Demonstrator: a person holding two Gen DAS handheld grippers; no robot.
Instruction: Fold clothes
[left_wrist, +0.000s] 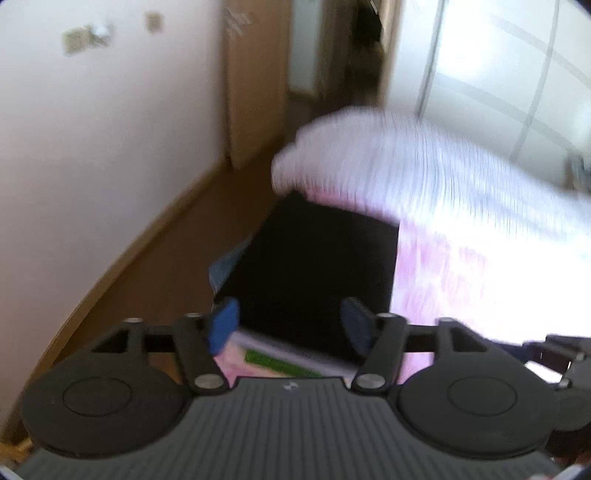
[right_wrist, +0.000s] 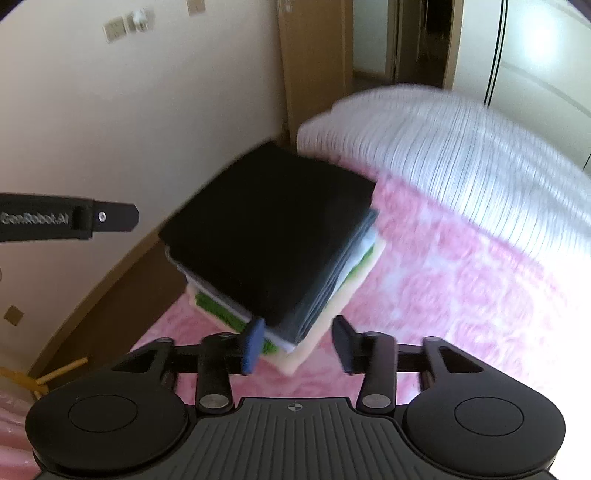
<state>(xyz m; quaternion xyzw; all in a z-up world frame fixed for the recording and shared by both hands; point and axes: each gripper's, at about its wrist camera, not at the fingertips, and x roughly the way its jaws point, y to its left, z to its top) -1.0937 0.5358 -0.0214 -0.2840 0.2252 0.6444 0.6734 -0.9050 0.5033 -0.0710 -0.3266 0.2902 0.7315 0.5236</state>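
A stack (right_wrist: 273, 254) of folded clothes lies on the bed (right_wrist: 461, 291), on its pink cover, straight ahead of both hand-held grippers. The top piece (right_wrist: 266, 229) is black; under it show grey, white, green and cream layers.

The right hand-held gripper (right_wrist: 297, 343) has its jaws wide apart and holds nothing. The near corner of the stack sits between its blue pads (right_wrist: 253, 345), just beyond them; whether the left pad touches the cloth cannot be told.

The left hand-held gripper (left_wrist: 290, 323) is also spread wide and empty, above the near edge of the stack (left_wrist: 314, 266), with the black piece filling the gap between its fingers. In the right wrist view part of it (right_wrist: 70, 218) juts in at the left, apart from the stack.

Beyond the stack lies a white ribbed blanket (right_wrist: 461, 147), touching its far edge. Left of the bed are a brown floor (left_wrist: 155, 258) and a pale wall (left_wrist: 110, 129). Both views are blurred.
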